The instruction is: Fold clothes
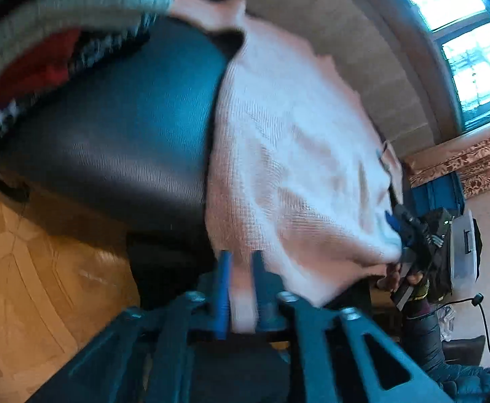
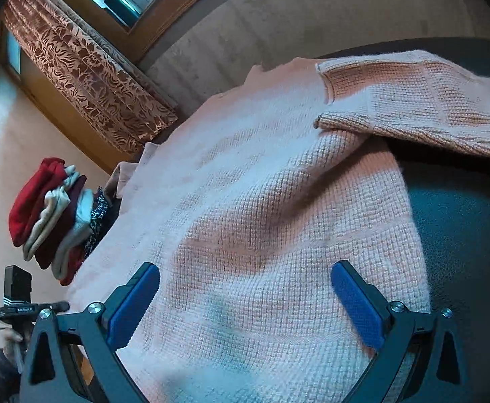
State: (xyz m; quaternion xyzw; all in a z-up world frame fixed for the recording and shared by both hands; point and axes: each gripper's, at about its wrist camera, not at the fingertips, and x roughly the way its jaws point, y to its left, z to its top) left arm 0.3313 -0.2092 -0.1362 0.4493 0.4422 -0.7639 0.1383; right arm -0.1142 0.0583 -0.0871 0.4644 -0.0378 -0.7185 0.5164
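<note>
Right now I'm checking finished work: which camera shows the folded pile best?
The right wrist view: the pile sits sharp at left, its red, cream and maroon layers distinct. The left wrist view shows it only as a blurred red and patterned smear.

Daylight comes through a window (image 1: 459, 37) with a dark wooden frame, its panes bright and bluish. Beside it hangs a curtain (image 2: 87, 77) in brown and pale pink with a leafy pattern. The wall (image 2: 278, 16) below the window is beige, with faint block-like lines. A dark, leather-like seat (image 1: 120, 127) with a finely grained surface fills much of the left wrist view. Under it lies a wooden parquet floor (image 1: 26, 268) in a warm yellow-brown. In the left wrist view a blue box-like thing (image 1: 436, 194) stands below the curtain; what it is cannot be told.
</note>
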